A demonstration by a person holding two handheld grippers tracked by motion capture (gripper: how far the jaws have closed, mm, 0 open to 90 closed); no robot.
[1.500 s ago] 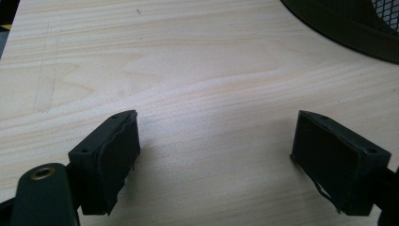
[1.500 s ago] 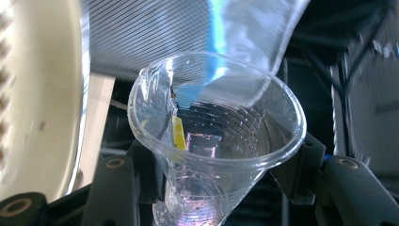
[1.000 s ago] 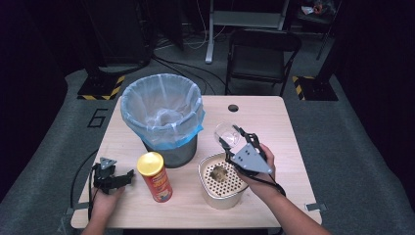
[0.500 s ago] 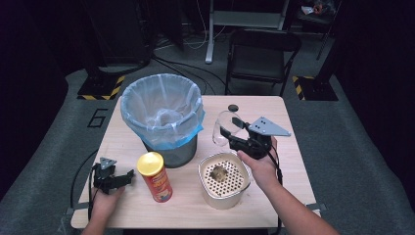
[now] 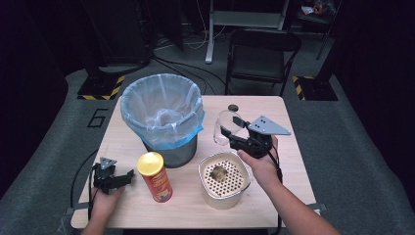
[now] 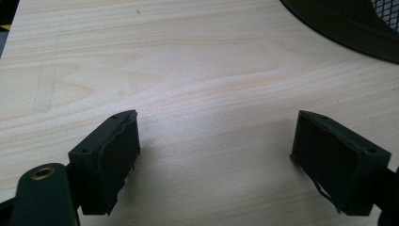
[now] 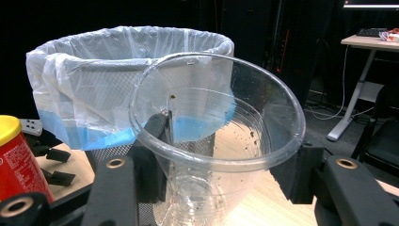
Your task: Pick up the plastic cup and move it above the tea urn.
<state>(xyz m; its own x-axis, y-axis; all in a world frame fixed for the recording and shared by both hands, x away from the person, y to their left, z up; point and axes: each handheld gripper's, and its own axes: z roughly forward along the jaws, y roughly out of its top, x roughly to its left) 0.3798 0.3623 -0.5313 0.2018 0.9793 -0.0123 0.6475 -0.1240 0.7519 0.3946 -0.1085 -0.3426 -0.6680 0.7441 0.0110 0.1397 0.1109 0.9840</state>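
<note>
R gripper (image 5: 230,131) clamped on clear plastic cup (image 7: 211,141), L gripper (image 5: 128,175) wide open, empty; red can (image 5: 154,176) label unreadable.

Dark room, grey floor (image 5: 342,147), folding chair (image 5: 262,54)

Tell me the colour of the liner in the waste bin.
The liner is translucent white above, pale blue lower down over the bin's dark mesh. It shows best in the right gripper view.
</note>
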